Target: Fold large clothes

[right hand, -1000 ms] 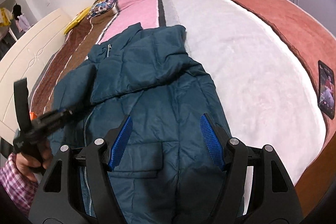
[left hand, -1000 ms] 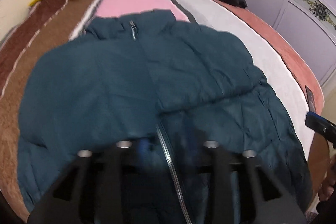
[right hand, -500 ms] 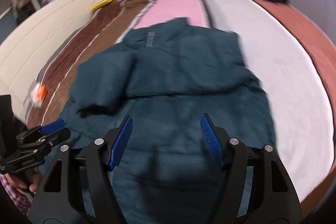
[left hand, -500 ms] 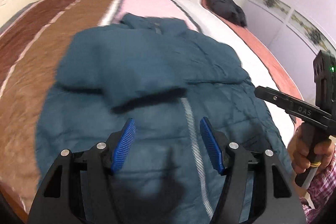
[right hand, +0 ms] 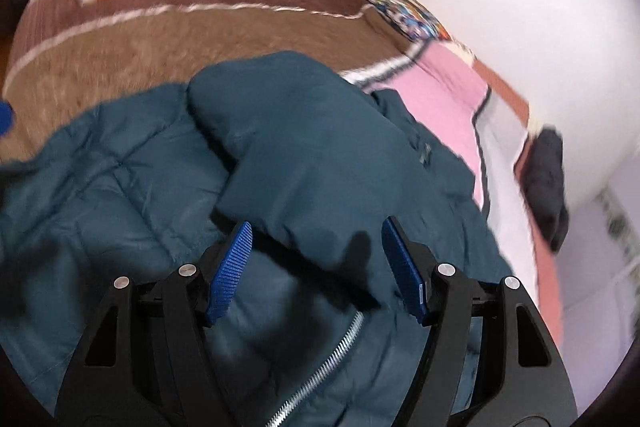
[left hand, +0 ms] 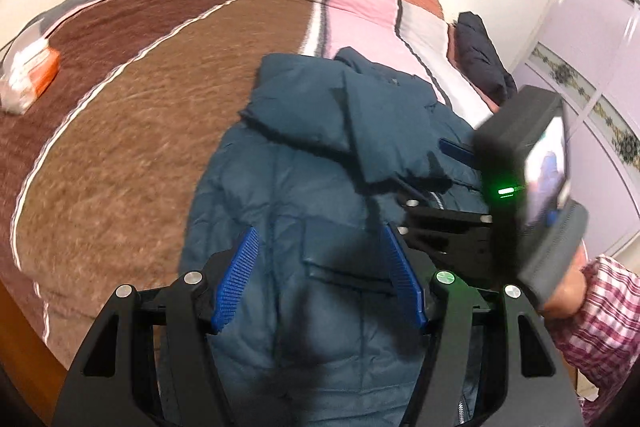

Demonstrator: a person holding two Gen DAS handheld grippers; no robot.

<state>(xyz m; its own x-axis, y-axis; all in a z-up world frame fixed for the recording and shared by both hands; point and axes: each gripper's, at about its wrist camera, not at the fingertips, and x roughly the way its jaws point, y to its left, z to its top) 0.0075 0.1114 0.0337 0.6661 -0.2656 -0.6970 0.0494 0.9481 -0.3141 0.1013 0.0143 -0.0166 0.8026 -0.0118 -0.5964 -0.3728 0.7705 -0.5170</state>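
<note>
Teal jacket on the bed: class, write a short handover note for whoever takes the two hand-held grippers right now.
Left hand-held gripper: open, empty, jaws have just been opening, above the jacket's lower front.
Right hand-held gripper: open, empty, above the folded sleeve.
Teal jacket: lies front up on the striped blanket.
Done: both sleeves folded across the chest.
Left: fold the body, probably hem toward collar.

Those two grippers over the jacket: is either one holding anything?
No. The left gripper and right gripper are both open above the jacket, gripping nothing.
</note>
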